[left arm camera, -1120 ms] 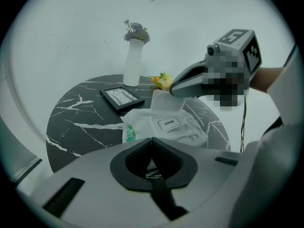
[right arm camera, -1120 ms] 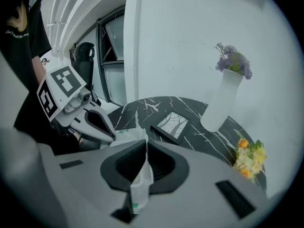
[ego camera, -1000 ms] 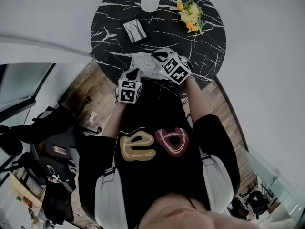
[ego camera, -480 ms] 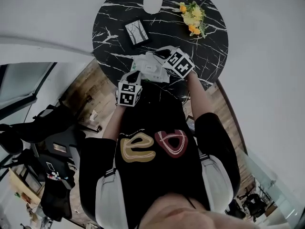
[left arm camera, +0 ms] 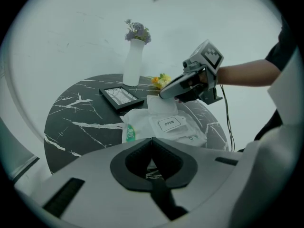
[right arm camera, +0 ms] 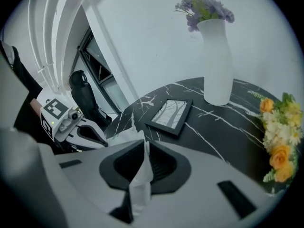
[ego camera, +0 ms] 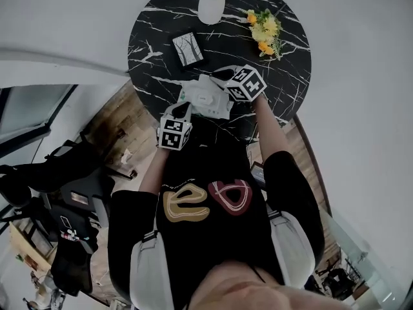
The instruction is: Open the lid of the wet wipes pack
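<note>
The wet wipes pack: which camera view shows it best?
The left gripper view: the wet wipes pack shows nearly whole, its OPEN label readable. The head view shows it small, from above. The right gripper view shows only a white flap.

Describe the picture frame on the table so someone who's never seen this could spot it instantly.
Find the round black marble table. Between the white vase at its far edge and the wet wipes pack nearest the person lies the picture frame. It is the only dark-rimmed rectangle, holding a pale image of bare trees.
</note>
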